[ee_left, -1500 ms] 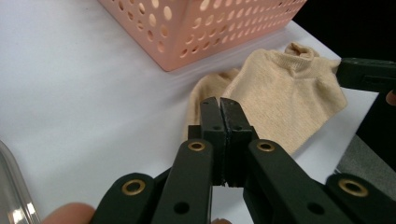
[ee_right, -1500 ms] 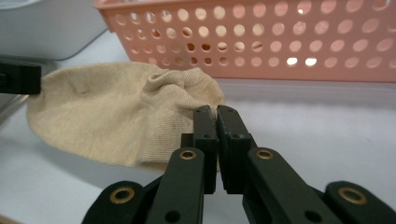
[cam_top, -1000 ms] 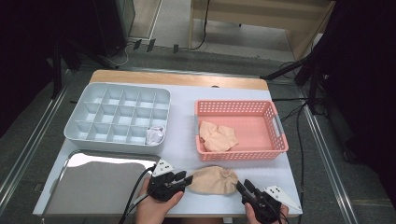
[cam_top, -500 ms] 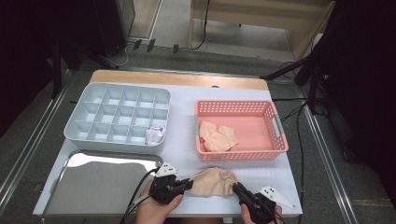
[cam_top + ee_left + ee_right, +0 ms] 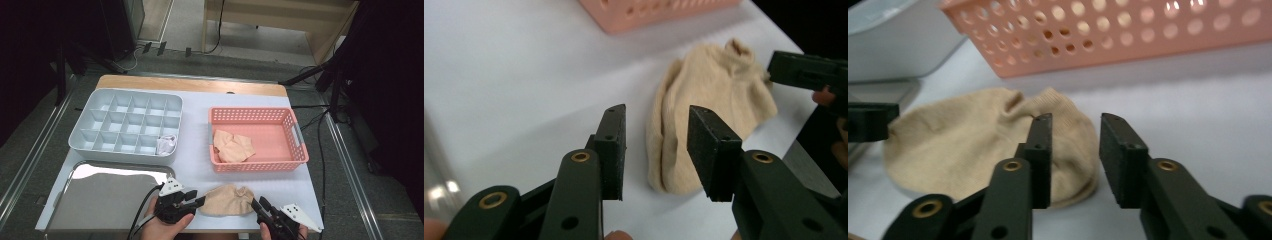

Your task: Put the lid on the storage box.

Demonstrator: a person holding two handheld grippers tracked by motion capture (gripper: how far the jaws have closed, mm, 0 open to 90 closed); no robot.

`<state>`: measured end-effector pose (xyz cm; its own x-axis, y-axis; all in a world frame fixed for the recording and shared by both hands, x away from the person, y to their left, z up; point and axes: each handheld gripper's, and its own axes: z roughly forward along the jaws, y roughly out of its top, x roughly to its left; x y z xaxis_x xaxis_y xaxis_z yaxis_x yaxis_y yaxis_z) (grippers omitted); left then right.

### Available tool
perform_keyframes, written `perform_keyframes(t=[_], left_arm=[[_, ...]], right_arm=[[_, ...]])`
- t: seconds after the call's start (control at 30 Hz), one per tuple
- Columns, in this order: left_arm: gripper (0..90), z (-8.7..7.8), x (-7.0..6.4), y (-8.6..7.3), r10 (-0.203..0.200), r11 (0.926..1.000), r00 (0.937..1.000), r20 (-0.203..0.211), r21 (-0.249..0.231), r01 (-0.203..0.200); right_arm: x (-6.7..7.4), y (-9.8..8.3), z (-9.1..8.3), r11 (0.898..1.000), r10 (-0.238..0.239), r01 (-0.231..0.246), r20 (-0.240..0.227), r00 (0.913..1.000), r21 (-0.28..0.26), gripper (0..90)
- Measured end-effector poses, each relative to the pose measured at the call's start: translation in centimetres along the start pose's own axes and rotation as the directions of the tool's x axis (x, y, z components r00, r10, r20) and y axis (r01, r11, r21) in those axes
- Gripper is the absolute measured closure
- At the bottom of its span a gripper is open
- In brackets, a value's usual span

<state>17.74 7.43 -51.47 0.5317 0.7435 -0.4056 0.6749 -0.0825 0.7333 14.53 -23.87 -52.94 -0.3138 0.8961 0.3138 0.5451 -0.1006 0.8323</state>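
Note:
A beige sock (image 5: 227,201) lies flat on the white table near its front edge, in front of the pink basket. My left gripper (image 5: 199,202) is at the sock's left end and my right gripper (image 5: 258,204) at its right end. In the left gripper view the left gripper (image 5: 657,125) is open; its jaws have just been opening, and the sock (image 5: 704,95) lies past the gap, untouched. In the right gripper view the right gripper (image 5: 1075,125) is also open, jaws just opening, with the sock's edge (image 5: 973,140) behind its left jaw and nothing pinched.
The pink basket (image 5: 257,114) holds another beige sock (image 5: 232,146). A grey divided box (image 5: 125,102) at the left has a white item (image 5: 166,145) in its front right cell. A shiny metal tray (image 5: 110,200) lies at the front left, beside the left hand.
Half a second ago both grippers were closed at the sock's ends. Both now stand open, and the sock lies slack and slightly nearer the front edge.

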Motion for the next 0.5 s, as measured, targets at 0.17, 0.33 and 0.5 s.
perform_keyframes(t=[0.17,0.33,0.5], left_arm=[[77.2,0.8,-0.4,0.0,0.027,0.9988,0.9994,0.022,0.042,-0.028],[86.5,1.7,0.1,-0.1,0.037,0.9962,0.9990,-0.025,0.080,-0.035],[77.4,1.4,0.4,0.1,0.020,0.9984,0.9991,-0.038,0.053,-0.018]], right_arm=[[0.8,0.0,0.2,0.999,-0.038,0.037,-0.001,0.9993,-0.013,73.9],[0.6,-0.3,0.7,0.999,-0.045,0.044,0.037,0.9983,0.012,77.5],[-0.1,-0.7,0.9,0.999,-0.024,0.022,0.043,0.9988,0.042,74.2]])
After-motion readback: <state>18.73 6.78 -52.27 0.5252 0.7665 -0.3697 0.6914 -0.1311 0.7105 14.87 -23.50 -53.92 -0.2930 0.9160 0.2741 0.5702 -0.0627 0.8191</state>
